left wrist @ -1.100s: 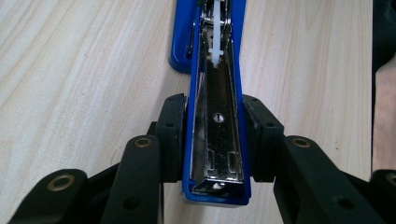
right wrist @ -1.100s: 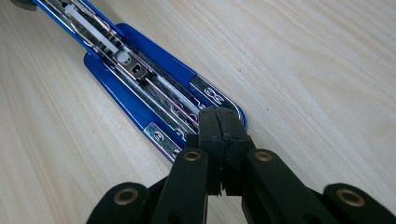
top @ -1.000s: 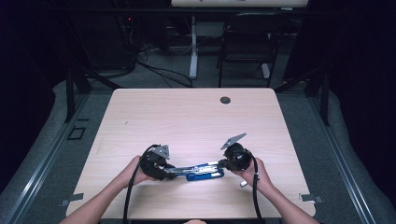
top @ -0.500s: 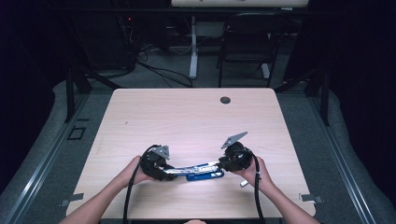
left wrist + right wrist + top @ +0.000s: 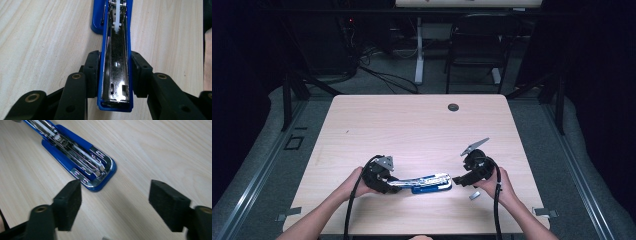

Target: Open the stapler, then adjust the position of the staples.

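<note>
On the near half of the table (image 5: 412, 125), in the high view, lies one blue stapler (image 5: 424, 183), folded open so that its metal magazine faces up; it is the landmark for the rest. Two grippers flank it, one in each of the person's hands. The left gripper (image 5: 113, 75) is clamped on the stapler's open arm: in the left gripper view both black pads (image 5: 91, 72) press against the blue sides, and the chrome channel runs between them toward the base farther off. That channel holds a white pusher (image 5: 117, 25) near its far end; whether staples lie in it I cannot tell. The right gripper (image 5: 115, 205) stands just beside the stapler's other end, apart from it; its jaws have just been opening and now gape wide, with bare wood between them and the stapler's rounded base end a little beyond the left pad. One small grey piece (image 5: 474, 195) lies on the wood near the right gripper, beside the person's right hand (image 5: 502, 187). One dark round cap (image 5: 453, 107) sits in the tabletop, well apart from the stapler, near the far edge.
</note>
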The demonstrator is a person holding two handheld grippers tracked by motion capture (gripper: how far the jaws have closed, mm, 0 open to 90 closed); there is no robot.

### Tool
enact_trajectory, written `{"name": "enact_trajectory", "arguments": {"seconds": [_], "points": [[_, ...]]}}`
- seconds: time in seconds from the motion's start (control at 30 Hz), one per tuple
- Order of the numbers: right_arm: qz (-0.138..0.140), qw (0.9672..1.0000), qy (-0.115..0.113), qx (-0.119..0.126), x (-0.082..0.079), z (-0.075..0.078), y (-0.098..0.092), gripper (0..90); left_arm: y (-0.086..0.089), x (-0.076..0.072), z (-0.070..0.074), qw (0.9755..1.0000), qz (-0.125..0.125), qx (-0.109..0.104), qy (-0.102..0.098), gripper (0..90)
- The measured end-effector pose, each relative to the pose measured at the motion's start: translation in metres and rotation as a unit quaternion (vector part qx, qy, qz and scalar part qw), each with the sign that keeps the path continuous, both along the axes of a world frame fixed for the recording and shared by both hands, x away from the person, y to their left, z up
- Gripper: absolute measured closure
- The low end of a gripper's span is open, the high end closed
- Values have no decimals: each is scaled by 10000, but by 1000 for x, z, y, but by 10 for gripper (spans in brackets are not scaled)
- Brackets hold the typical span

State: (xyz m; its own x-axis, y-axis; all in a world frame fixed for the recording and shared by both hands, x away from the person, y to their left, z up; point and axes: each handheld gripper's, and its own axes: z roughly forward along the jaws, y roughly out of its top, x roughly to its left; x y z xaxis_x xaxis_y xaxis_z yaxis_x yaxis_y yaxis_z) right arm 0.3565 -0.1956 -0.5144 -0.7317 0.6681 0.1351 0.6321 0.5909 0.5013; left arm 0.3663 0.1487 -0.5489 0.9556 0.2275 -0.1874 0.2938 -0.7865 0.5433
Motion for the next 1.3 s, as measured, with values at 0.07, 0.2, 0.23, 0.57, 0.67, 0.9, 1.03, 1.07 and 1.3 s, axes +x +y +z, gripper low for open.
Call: {"name": "enact_trajectory", "arguments": {"seconds": [0.07, 0.2, 0.23, 0.57, 0.67, 0.9, 1.03, 1.07, 1.3], "points": [[-17, 10000, -12, -88, -1, 1, -2, 225, 0, -1, 1, 10000, 26, 64, -56, 634], [-92, 9997, 20, -210, -5, 3, -7, 191, -1, -1, 1, 9999, 24, 79, -58, 634], [-82, 9997, 22, -213, -6, 4, -8, 188, -1, 0, 0, 10000, 23, 78, -52, 634], [-185, 9998, -101, 24, -9, -2, -15, 186, -1, 2, -2, 10000, -27, 47, 43, 633], [-184, 9998, -68, -7, -10, -2, -15, 192, -2, 0, -1, 9999, -49, 68, -61, 634], [-157, 9990, 106, -412, -15, 5, -20, 223, -2, 0, -1, 9999, -61, 77, -103, 635], [-264, 9996, -77, -23, -20, 2, -22, 314, -2, -1, 0, 9999, -70, 87, -124, 635], [-151, 9989, 110, -422, -21, 9, -25, 369, -2, 0, 0, 9999, -77, 89, -123, 636], [-312, 9985, 65, -453, -30, 10, -36, 685, -3, -1, 1, 9996, -73, 179, -218, 637]]}}
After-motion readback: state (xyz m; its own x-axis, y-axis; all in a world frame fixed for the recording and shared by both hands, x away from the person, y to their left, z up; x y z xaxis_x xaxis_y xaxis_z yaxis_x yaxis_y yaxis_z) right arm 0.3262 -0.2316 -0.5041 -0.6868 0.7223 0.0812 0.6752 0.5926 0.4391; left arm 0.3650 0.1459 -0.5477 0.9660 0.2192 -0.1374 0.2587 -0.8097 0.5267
